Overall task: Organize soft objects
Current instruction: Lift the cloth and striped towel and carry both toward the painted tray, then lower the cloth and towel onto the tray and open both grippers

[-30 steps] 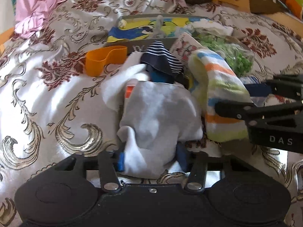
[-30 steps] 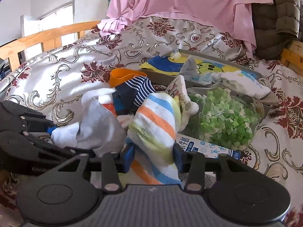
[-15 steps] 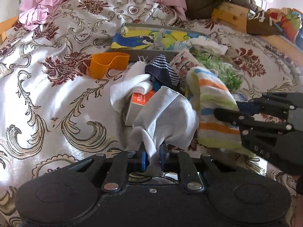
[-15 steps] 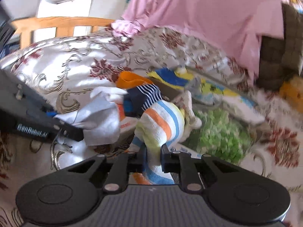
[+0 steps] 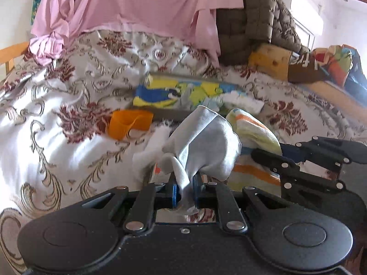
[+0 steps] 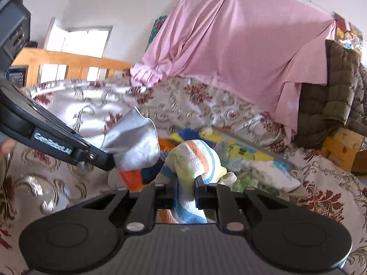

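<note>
The grey cloth (image 5: 201, 142) sits just left of centre in the left wrist view, bunched up and hanging from the left gripper (image 5: 184, 193), whose fingers have just been closing and now pinch a narrow twist of its lower edge. It looks light and limp: the free part droops in soft folds, so it should lift without effort but will sag and swing, and a grip on a thin edge could slip. A hold deeper into the bunched middle would probably be safer. To its right, the striped towel (image 6: 195, 160), centre of the right wrist view, is thicker and fluffier; the right gripper (image 6: 185, 193) has likewise just been closing and now clamps a fold of it, with the rest humped above the fingers. It seems heavier than the cloth yet still floppy. Behind both, in the middle of each view, a tray (image 5: 174, 114) on the patterned bedspread (image 5: 57, 137) holds other soft items, with an orange cup (image 5: 128, 126) at its left.
</note>
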Tool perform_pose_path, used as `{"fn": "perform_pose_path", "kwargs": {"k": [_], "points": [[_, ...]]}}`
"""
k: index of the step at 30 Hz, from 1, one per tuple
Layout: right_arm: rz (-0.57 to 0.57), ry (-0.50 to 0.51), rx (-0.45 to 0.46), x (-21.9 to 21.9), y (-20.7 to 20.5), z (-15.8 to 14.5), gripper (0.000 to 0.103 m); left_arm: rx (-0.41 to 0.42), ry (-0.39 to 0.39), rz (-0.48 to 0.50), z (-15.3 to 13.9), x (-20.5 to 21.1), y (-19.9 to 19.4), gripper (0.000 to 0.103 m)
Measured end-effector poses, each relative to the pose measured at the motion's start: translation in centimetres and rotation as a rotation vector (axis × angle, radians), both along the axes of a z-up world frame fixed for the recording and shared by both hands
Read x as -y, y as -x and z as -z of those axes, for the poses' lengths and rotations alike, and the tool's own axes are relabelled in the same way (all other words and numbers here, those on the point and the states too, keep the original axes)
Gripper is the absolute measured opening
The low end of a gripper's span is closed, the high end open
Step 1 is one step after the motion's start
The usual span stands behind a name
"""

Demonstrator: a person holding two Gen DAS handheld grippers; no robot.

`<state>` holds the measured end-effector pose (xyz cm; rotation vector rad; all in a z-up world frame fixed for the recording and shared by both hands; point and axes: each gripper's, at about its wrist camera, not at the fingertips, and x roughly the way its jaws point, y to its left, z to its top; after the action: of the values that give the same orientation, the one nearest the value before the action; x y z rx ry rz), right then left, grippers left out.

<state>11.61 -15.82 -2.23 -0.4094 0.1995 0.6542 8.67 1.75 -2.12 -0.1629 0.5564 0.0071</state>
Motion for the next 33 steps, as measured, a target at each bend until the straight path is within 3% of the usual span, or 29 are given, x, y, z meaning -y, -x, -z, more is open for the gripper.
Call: {"fn": "perform_pose_path", "kwargs": {"k": [8, 15, 20, 28, 33], "points": [[-0.019, -0.018, 0.120, 0.5, 1.0, -1.0, 0.015, 0.068, 0.010, -0.023, -1.2, 0.4, -0.6, 0.014], [-0.054, 0.016, 0.255, -0.3, 2.6, -1.0, 0.015, 0.069, 0.030, -0.070, -1.2, -0.5, -0.6, 0.014], [-0.063, -0.030, 0.292, 0.1, 3.1, -1.5, 0.015, 0.080, 0.048, -0.098, -1.5, -0.9, -0.8, 0.014], [-0.094, -0.022, 0.329, 0.0, 3.8, -1.3, 0.015, 0.078, 0.043, -0.093, -1.5, -0.9, -0.7, 0.014], [-0.068, -0.049, 0.338, 0.1, 2.6, -2.1, 0.015, 0.089, 0.038, -0.100, -1.9, -1.0, -0.9, 0.014]]}}
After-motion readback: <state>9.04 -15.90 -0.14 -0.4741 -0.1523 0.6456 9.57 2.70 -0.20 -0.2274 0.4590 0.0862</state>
